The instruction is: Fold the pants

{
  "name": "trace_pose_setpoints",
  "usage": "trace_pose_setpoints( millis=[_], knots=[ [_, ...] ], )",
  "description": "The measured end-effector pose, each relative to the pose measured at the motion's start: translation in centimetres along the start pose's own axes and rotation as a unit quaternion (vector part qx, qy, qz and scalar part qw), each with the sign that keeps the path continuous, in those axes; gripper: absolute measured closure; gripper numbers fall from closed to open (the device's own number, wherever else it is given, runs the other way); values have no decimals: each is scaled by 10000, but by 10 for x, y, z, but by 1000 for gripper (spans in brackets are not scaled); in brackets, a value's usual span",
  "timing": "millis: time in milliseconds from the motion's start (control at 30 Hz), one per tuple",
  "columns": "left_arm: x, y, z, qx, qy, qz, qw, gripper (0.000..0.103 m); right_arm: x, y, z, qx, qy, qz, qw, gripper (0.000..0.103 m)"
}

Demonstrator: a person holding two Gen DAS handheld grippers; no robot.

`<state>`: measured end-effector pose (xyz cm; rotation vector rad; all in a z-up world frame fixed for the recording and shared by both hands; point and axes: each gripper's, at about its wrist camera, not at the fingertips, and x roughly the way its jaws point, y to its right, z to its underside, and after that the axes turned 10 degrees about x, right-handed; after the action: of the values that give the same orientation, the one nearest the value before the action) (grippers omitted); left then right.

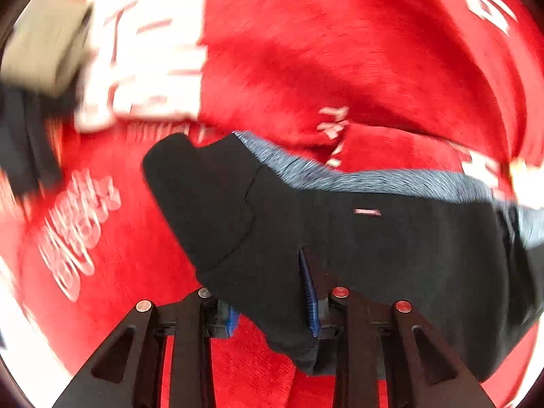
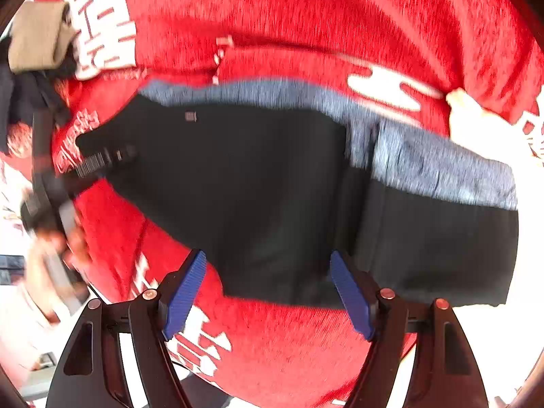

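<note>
Pants [image 2: 272,187]: matt black knit cloth, smooth; band along one edge heathered grey-blue, slightly fuzzy. Red blanket [image 2: 306,17]: fleecy, napped cloth, white printed lettering. Right gripper [image 2: 268,292]: matt black plastic arms, ribbed blue rubbery pads [image 2: 185,292], shiny metal pins. Folded beige cloth [image 2: 37,37]: matt, soft.

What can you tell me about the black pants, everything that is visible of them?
The black pants are of soft, dark knit fabric, with a heathered grey-blue band along the far edge and a small tag. They lie spread, partly folded, on a red blanket with white lettering. In the left wrist view, the left claw is shut on a fold of the pants near one end. The right claw is open above them, apparently not pressing the cloth.
</note>
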<state>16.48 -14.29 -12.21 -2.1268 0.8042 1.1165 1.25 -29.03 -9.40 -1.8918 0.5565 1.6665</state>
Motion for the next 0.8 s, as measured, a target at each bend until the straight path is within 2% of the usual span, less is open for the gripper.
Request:
trace_pose_setpoints(
  millis=[167, 267, 400, 467, 567, 700, 733, 767, 800],
  knots=[
    [-7, 17, -2, 671, 158, -306, 9972, 71, -18, -15, -62, 135, -127, -906, 9957, 24],
    [-8, 20, 1, 841, 175, -382, 9956, 71, -10, -49, -103, -72, -480, -1411, 9888, 23],
    [-6, 21, 1, 850, 160, -395, 9955, 71, 13, -115, -136, -543, -1110, -1967, 9726, 23],
    [-6, 20, 1, 837, 164, -400, 9956, 71, 30, -153, -140, -908, -1363, -1938, 9673, 23],
    [-7, 21, 1, 889, 162, -448, 9949, 71, 63, -199, -138, -1371, -1849, -1656, 9589, 23],
    [-9, 25, -3, 903, 79, -381, 9952, 71, 92, -215, -137, -1483, -2134, -1297, 9569, 23],
    [-14, 27, -5, 933, 116, -369, 9949, 71, 98, -214, -138, -1398, -2205, -1277, 9568, 34],
    [-18, 30, -7, 995, 166, -391, 9941, 71, 104, -211, -137, -1292, -2298, -1304, 9557, 51],
    [-25, 33, -10, 1070, 240, -427, 9931, 71, 106, -207, -135, -1227, -2357, -1371, 9543, 76]
  ],
)
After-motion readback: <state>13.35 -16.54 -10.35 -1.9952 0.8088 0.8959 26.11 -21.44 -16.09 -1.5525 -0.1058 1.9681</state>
